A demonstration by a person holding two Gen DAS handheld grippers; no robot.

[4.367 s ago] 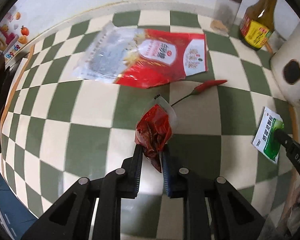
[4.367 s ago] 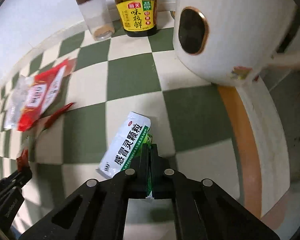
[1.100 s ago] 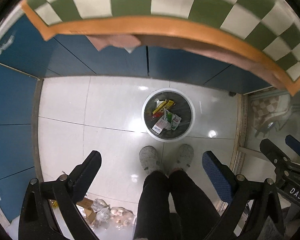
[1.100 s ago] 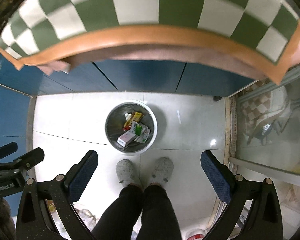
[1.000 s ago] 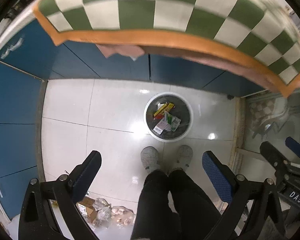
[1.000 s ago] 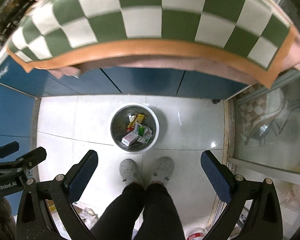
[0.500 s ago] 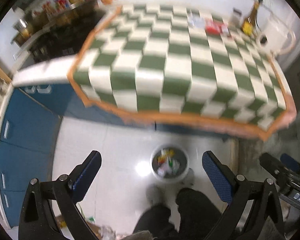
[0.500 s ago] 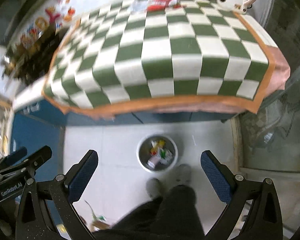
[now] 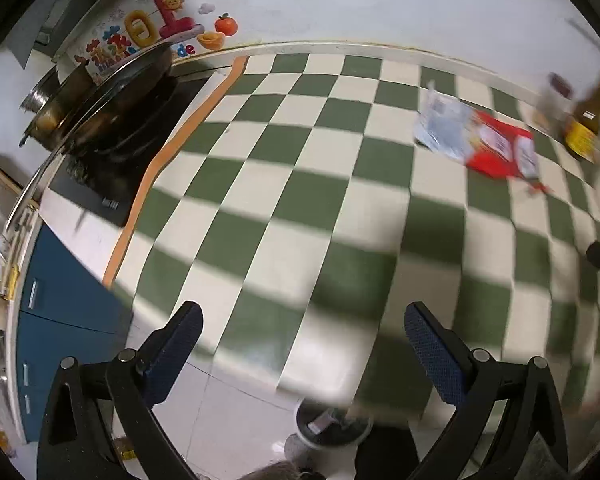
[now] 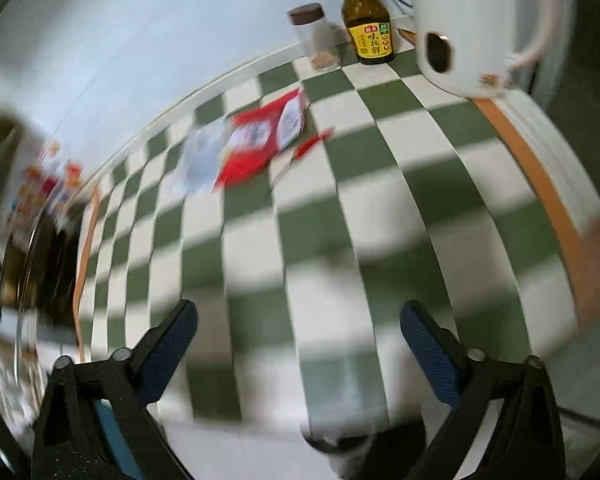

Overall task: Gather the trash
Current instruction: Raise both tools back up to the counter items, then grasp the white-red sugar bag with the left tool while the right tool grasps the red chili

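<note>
Both views are motion-blurred. A red and clear plastic food bag [image 9: 480,140] lies flat at the far side of the green and white checked table; it also shows in the right wrist view [image 10: 252,144]. A red chili pepper [image 10: 312,142] lies beside it. My left gripper [image 9: 302,338] is open and empty, above the table's front edge. My right gripper [image 10: 298,336] is open and empty, also near the front edge. The rim of the white trash bin [image 9: 332,428] shows on the floor below the table.
A sauce bottle [image 10: 366,16], a small jar [image 10: 316,38] and a white kettle [image 10: 472,28] stand at the back right. A wok on a black stove [image 9: 108,104] is at the left. Blue cabinets [image 9: 56,312] stand below it.
Both grippers let go of the red wrapper and the green sachet, which now lie in the bin. Both have swung up from facing the floor to facing the table.
</note>
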